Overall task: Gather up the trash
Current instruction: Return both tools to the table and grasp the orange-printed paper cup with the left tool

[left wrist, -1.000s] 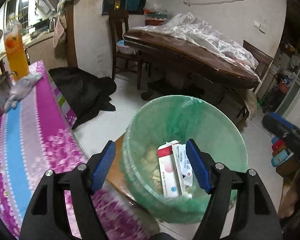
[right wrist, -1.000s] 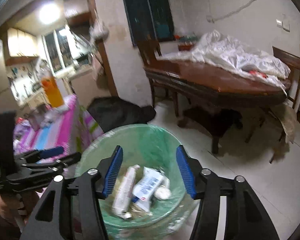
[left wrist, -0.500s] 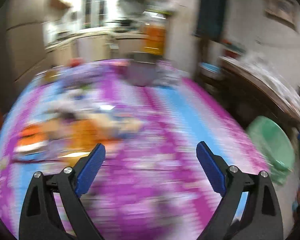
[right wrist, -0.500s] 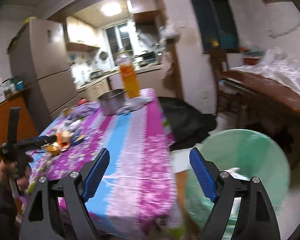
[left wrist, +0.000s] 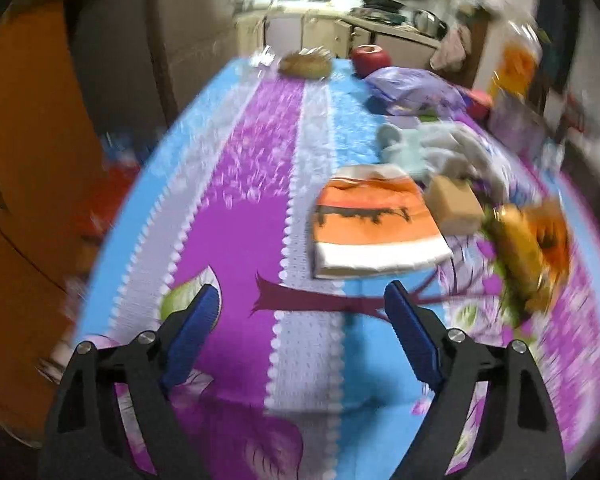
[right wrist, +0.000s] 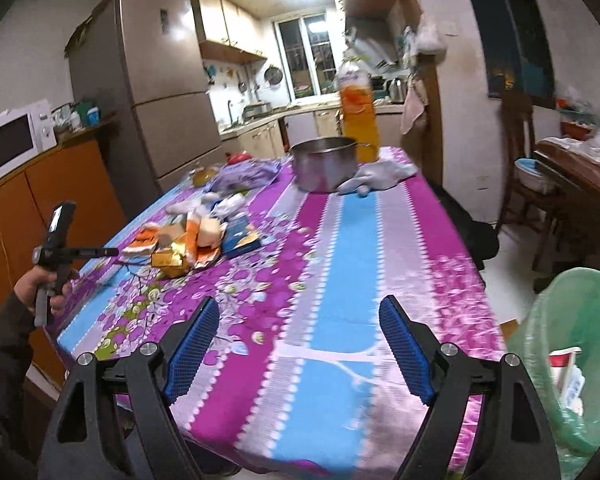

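— Kitchen table first: what lies on the flowered cloth (right wrist: 340,248)?

— An orange-and-white packet (left wrist: 374,220), flat, with a tan block (left wrist: 454,204) just beside it and crumpled gold wrappers (left wrist: 528,248) farther right, blurred, so I'm unsure what they are.

— And the left gripper (left wrist: 300,312)?

— It hangs over bare cloth, the packet just beyond its tips, slightly right. Its jaws have just been closing but stand well apart, nothing between them.

— The right gripper (right wrist: 298,338)?

— Jaws wide apart and empty over the near table edge, the trash pile well off to its left. A green-lined bin (right wrist: 572,360) stands at its right, cartons inside.
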`<state>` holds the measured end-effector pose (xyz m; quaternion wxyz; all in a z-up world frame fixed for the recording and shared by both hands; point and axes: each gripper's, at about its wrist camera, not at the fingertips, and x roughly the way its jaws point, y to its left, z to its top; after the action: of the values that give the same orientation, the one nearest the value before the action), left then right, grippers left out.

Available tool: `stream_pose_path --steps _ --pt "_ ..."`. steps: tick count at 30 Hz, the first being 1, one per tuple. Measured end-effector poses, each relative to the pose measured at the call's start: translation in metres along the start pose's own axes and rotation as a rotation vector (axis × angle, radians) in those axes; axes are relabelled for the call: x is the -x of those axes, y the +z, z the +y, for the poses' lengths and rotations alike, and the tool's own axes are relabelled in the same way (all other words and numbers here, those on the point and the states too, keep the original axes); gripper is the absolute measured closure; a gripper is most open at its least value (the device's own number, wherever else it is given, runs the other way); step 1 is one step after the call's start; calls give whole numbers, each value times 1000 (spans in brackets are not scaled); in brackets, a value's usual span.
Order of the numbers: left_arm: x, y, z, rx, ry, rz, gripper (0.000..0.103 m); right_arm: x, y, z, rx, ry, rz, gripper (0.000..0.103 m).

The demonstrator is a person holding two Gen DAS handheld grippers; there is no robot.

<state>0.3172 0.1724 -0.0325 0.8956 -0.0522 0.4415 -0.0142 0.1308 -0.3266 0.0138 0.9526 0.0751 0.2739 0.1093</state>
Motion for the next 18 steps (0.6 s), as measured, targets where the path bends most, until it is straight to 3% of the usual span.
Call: stream_pose_path --steps 2,5,8,11,18 --pt "-8 14 8 46 -84 -1 25 -13 1 7 1 13 17 21" --pt "-18 27 0 16 -179 14 25 -35 6 26 20 40 32 21" --pt "-33 43 -11 -55 -222 24 25 -53 11 47 52 63 41 21" --pt "-42 55 -18 -119 -214 2 25 -70 12 59 63 71 59 21" --pt "-68 56 -31 -208 -271 79 24 -93 16 72 58 86 78 21"
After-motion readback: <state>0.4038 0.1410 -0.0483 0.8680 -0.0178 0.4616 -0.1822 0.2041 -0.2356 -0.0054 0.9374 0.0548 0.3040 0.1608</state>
